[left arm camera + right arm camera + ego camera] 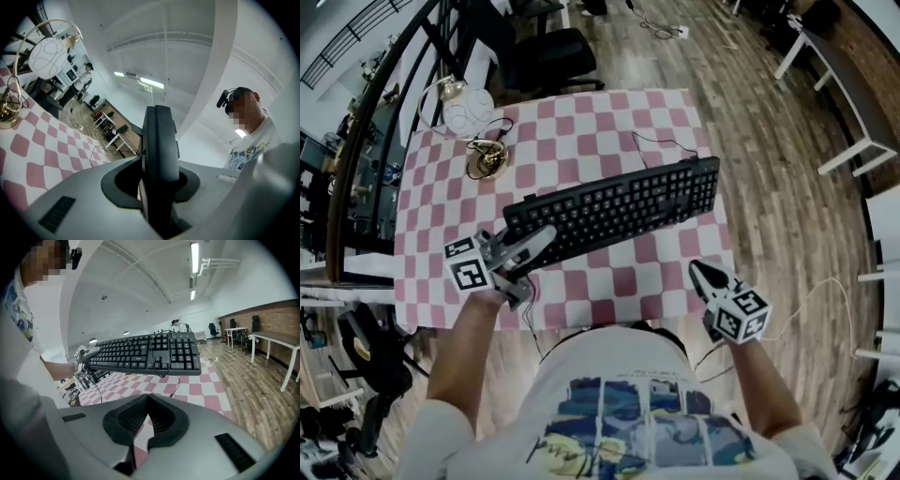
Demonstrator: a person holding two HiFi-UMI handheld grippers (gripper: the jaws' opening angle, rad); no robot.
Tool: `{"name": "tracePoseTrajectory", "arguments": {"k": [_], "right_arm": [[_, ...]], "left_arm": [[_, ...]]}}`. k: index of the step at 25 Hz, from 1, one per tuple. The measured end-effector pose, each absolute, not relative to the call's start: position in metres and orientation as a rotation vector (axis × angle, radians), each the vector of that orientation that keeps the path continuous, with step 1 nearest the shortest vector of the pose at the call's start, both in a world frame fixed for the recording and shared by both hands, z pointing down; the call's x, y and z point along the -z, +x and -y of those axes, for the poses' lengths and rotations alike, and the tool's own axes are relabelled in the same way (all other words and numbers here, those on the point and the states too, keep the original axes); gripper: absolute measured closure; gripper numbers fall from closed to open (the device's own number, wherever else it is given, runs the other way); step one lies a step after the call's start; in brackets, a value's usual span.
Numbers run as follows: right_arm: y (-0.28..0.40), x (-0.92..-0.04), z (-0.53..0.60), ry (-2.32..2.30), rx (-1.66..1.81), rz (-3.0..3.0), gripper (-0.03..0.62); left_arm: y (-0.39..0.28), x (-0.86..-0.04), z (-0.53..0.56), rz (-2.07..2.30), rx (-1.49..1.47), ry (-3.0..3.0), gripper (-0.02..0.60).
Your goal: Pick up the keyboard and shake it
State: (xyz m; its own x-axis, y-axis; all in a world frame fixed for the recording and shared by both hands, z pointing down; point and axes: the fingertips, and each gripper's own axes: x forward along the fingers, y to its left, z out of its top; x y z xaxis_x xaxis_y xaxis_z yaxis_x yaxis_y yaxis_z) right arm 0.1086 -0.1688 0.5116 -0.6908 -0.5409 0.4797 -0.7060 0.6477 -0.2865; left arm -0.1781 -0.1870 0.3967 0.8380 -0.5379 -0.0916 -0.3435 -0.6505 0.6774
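A black keyboard (619,206) hangs slantwise over the pink-and-white checked table (581,141). My left gripper (539,242) is shut on its left end. In the left gripper view the keyboard (159,150) stands edge-on between the jaws of the left gripper (159,183). In the right gripper view the keyboard (145,352) floats above the cloth, keys facing me, its cable (176,385) trailing down to the table. My right gripper (698,272) is at the table's front right edge, apart from the keyboard, and the right gripper (145,427) is shut with nothing in it.
A small brass stand (487,159) with a wire and a white round lamp head (469,112) sit at the table's far left corner. A black chair (553,52) stands behind the table. White desks (844,66) stand on the wooden floor at the right.
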Motion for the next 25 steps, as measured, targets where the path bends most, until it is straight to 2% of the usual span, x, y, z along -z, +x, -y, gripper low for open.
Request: {"name": "tracePoseTrajectory", "arguments": {"k": [25], "right_arm": [[0.101, -0.518, 0.131, 1.120, -0.696, 2.409, 0.595]], "left_arm": [[-0.165, -0.560, 0.216, 0.503, 0.286, 2.004, 0.483]]}}
